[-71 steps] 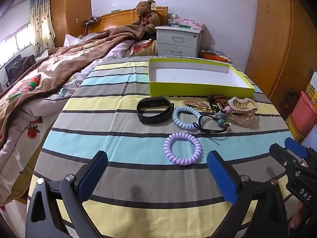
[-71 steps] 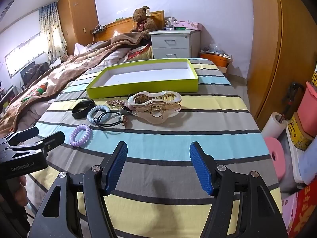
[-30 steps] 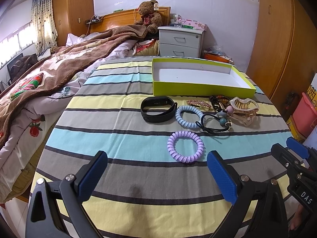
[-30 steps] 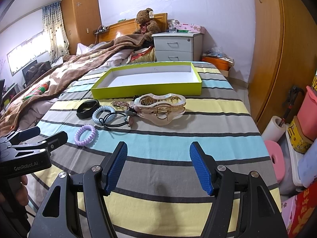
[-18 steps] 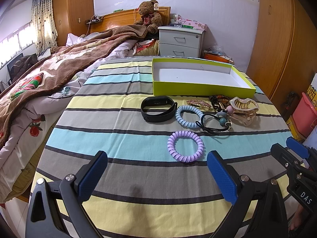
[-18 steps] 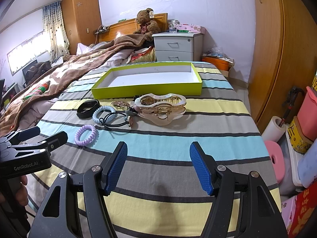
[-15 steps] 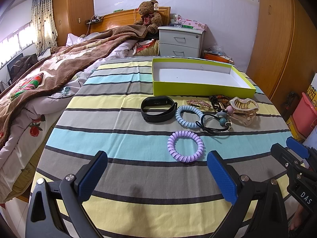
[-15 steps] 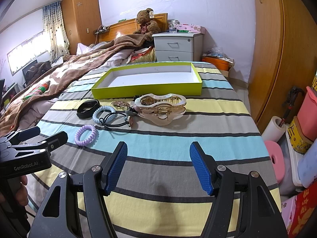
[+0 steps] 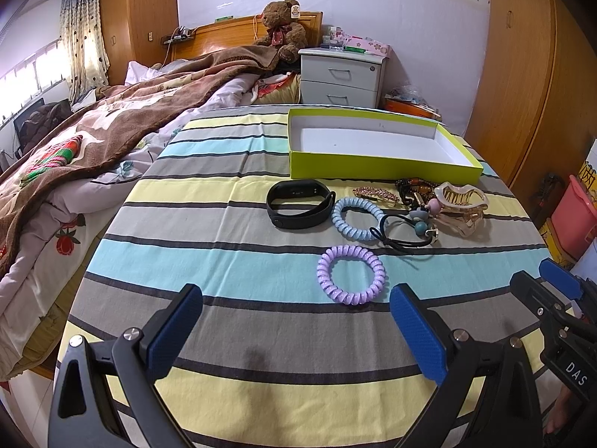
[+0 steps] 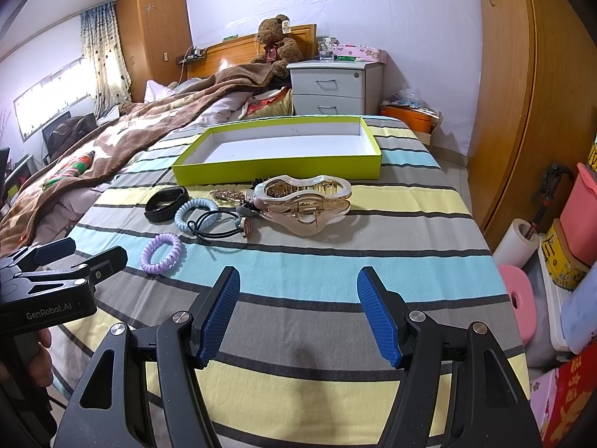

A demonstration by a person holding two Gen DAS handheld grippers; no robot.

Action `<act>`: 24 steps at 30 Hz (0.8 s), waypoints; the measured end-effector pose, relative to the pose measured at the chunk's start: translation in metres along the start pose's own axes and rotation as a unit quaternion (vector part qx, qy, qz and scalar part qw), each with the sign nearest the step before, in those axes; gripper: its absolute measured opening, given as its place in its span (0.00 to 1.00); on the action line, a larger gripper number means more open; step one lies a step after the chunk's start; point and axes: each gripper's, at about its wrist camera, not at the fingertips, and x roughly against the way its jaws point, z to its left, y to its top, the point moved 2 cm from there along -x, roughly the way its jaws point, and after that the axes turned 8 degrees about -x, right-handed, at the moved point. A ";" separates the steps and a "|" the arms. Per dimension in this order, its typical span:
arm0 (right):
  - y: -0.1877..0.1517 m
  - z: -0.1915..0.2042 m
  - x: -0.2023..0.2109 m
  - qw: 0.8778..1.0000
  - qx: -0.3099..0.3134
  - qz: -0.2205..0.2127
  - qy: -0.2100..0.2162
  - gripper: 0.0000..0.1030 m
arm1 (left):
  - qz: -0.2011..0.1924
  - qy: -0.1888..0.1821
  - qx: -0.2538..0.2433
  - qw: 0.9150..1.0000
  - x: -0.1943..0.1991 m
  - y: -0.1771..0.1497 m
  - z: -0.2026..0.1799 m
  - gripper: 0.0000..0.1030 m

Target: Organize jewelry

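An empty lime-green tray (image 9: 380,168) (image 10: 276,173) lies at the far side of the striped tablecloth. In front of it lie a black wristband (image 9: 300,203) (image 10: 166,198), a blue spiral hair tie (image 9: 356,213) (image 10: 196,211), a purple spiral hair tie (image 9: 350,274) (image 10: 163,248), a black beaded hair elastic (image 9: 405,233) (image 10: 220,226), a sparkly hair pin (image 9: 375,193) and a large beige claw clip (image 9: 460,207) (image 10: 304,199). My left gripper (image 9: 296,332) is open and empty, just short of the purple tie. My right gripper (image 10: 298,311) is open and empty, short of the claw clip.
A bed with a brown blanket (image 9: 112,127) borders the table's left side. A white nightstand (image 9: 341,76) and teddy bear (image 9: 281,24) stand behind. Wooden wardrobes (image 10: 522,74) and pink storage boxes (image 10: 578,205) are on the right, past the table edge.
Over 2.4 s both views shifted slightly, the jewelry sitting a little farther off. In the last second nothing moved. Both grippers stay open.
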 end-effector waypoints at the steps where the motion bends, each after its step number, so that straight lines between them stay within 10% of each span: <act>1: 0.000 0.000 0.000 1.000 0.000 0.000 0.000 0.64 | 0.000 0.000 0.000 1.000 0.000 0.000 0.000 0.99; 24: 0.022 -0.005 -0.008 0.999 0.032 -0.009 0.011 0.64 | 0.015 -0.027 0.006 1.000 -0.014 0.006 0.010 0.99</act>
